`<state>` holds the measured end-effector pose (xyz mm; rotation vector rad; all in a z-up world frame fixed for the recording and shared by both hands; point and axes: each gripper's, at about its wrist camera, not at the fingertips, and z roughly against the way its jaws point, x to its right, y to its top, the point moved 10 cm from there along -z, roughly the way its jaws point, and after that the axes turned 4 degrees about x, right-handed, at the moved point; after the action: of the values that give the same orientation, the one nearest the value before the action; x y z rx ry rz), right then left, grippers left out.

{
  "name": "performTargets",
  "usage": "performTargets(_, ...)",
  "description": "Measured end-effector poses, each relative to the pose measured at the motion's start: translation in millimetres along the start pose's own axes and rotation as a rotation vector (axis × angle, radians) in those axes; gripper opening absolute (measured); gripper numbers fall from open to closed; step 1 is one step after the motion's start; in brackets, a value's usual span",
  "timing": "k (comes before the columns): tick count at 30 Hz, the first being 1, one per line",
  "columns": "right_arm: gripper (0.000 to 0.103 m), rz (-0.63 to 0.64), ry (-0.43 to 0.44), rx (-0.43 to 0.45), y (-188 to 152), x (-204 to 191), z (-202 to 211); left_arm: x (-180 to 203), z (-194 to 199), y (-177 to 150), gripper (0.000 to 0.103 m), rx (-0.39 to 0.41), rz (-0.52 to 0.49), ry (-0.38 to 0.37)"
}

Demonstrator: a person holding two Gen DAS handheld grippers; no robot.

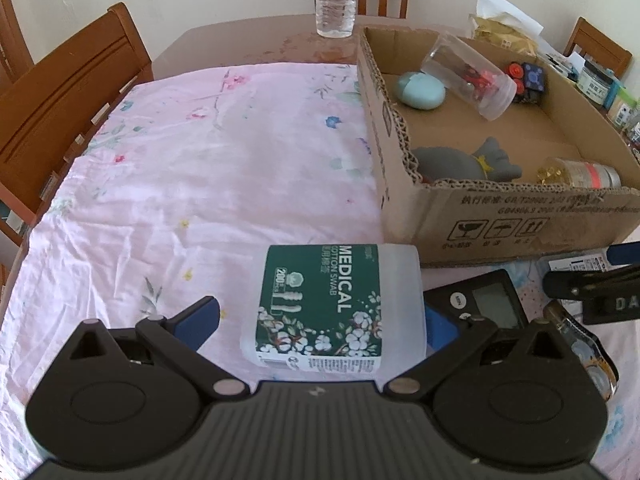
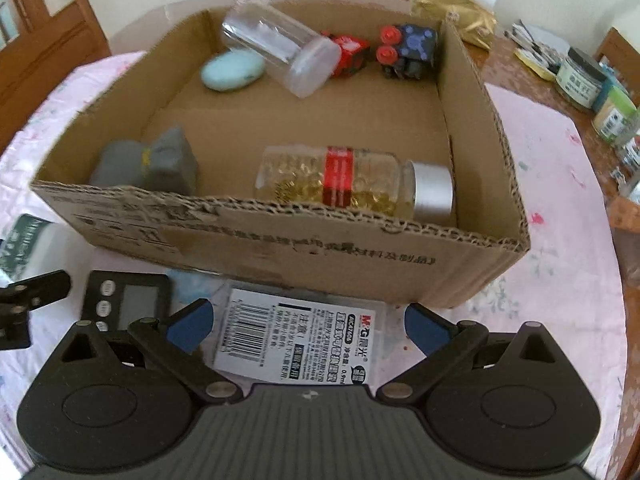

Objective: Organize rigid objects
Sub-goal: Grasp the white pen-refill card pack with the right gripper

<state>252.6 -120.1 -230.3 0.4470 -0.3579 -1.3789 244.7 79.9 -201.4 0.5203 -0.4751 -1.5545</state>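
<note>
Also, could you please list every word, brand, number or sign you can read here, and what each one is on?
"MEDICAL COTTON SWAB" and "200": green label of the cotton swab tub, between the open left tongs.
"M&G" and "0.9ml": white card of the blister pack, between the open right tongs.
Three handling pictograms: front wall of the cardboard box.
Box standards line, Chinese print, barcode digits, bottle label: too small or blurred.

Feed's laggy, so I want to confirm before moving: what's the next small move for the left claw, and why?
Probably close the left claw on the cotton swab container. It lies on the cloth between the open fingers, outside the cardboard box, while other rigid items are already inside.
</note>
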Motion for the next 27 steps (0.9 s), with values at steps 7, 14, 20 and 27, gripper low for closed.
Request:
performTargets(7, 0.103, -0.009, -0.054, -0.009, -11, 25, 3, 7, -4, -4, 0.103, -0.014, -0.015, -0.015)
performTargets(14, 0.103, -0.018, -0.059, 0.013, -29, 65, 15, 14, -7, -5, 0.103, -0.004, 0.034, -0.068)
performTargets(20, 0.103, -0.006, -0.055, 0.066, -30, 64, 17, 6, -9, -5, 0.103, 0.003, 0.068, -0.100)
performTargets(27, 0.103, 0.002, -0.050, 0.062, -29, 64, 17, -11, -10, -12, 0.103, 0.003, 0.003, -0.056)
